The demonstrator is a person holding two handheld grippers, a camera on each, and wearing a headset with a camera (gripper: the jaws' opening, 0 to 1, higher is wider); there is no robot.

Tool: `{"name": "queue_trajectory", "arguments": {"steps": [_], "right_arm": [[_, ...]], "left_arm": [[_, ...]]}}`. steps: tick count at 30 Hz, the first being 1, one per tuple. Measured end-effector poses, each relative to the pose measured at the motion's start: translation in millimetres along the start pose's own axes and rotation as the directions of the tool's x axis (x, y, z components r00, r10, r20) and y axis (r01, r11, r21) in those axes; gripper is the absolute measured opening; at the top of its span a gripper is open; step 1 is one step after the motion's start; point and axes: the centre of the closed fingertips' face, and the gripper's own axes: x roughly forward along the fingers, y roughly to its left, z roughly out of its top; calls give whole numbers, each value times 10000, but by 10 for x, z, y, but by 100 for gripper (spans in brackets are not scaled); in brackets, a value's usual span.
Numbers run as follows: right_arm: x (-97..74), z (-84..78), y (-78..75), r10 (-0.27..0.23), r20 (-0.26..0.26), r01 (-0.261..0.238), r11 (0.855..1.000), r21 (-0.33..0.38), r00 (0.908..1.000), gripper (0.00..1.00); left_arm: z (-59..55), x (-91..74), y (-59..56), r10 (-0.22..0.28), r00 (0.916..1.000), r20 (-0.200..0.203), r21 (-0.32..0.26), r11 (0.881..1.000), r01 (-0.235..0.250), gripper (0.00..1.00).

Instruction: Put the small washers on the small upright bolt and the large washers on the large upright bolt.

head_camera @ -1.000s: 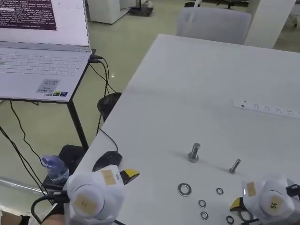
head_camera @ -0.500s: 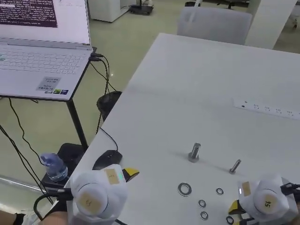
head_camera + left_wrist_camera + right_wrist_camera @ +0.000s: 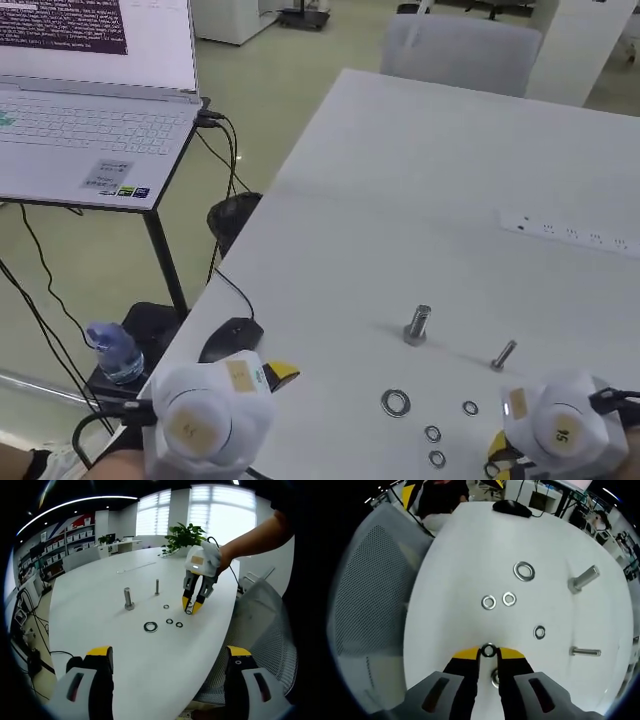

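Note:
The large upright bolt (image 3: pixel 417 325) and the small upright bolt (image 3: pixel 503 354) stand on the white table. In front of them lie a large washer (image 3: pixel 395 403) and three small washers (image 3: pixel 432 434). My right gripper (image 3: pixel 489 654) points down at the table near the front edge. Its yellow tips are shut on a small washer (image 3: pixel 488 650), which rests on the surface. Another washer (image 3: pixel 495 677) lies under its fingers. The left gripper view shows the same right gripper (image 3: pixel 191 608) standing right of the washers. My left gripper (image 3: pixel 169 652) hangs open over the table's near left edge, holding nothing.
A white power strip (image 3: pixel 575 232) lies at the far right of the table (image 3: pixel 400 170). A black mouse (image 3: pixel 228 340) sits at the left edge. A laptop (image 3: pixel 90 130) on a stand and a grey chair (image 3: pixel 455 50) flank the table. A mesh chair (image 3: pixel 370 595) is by the near edge.
My right gripper has shifted slightly left and settled its tips around the small washer. The left gripper has hardly moved. The bolts and loose washers lie as before.

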Motion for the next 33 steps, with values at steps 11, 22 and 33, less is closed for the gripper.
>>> {"name": "queue_trajectory", "arguments": {"steps": [11,22,33], "right_arm": [[-2,-31,-40,131,-340,-141,9995,-282,9993,13],[-74,-57,-54,159,-80,-155,9986,496,9998,12],[-355,-122,-218,-4,106,-9,9921,1257,9999,12]], "left_arm": [[35,45,-61,-182,9998,-21,-25,9998,182,89],[111,81,-72,-156,9999,-13,3,9999,156,88],[143,92,-10,-25,10000,-27,55,10000,26,89]]}}
